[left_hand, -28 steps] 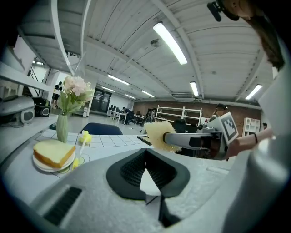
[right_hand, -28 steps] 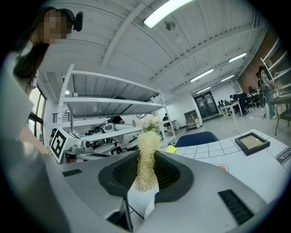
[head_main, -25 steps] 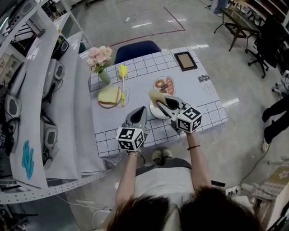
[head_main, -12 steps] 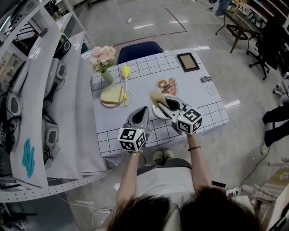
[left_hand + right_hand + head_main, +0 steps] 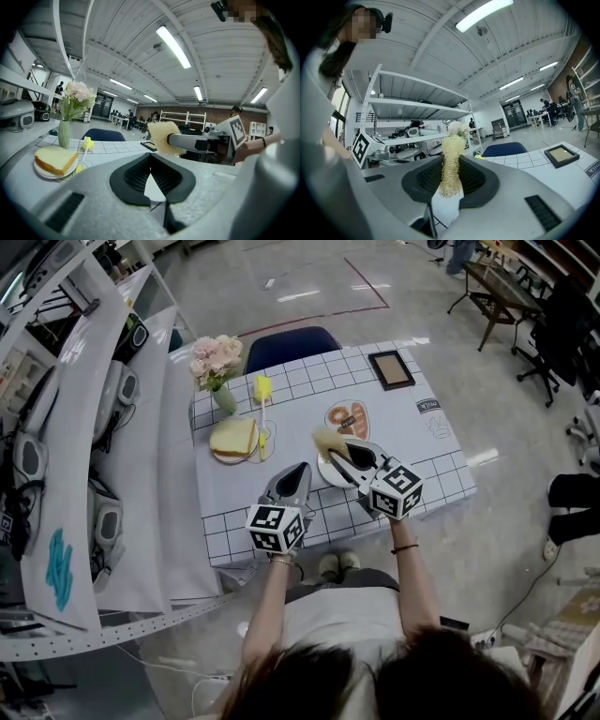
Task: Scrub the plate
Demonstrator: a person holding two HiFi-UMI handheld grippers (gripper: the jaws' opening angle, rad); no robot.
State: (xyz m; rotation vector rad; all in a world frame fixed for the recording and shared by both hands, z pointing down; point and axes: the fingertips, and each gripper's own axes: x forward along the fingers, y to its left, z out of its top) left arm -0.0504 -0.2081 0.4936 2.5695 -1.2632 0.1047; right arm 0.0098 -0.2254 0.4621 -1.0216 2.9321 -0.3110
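While the right claw [image 5: 451, 163] pinches a soft yellow fibrous scrub pad [image 5: 452, 152] over the round white plate [image 5: 324, 474], the closed, empty left claw [image 5: 150, 157] could steady its probably slippery, breakable rim.

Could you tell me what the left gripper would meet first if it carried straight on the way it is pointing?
Most likely the yellow sponge clamped in the right gripper: it sits just beyond the closed tips of the left gripper, slightly right. Depth is unclear, so it might pass alongside.
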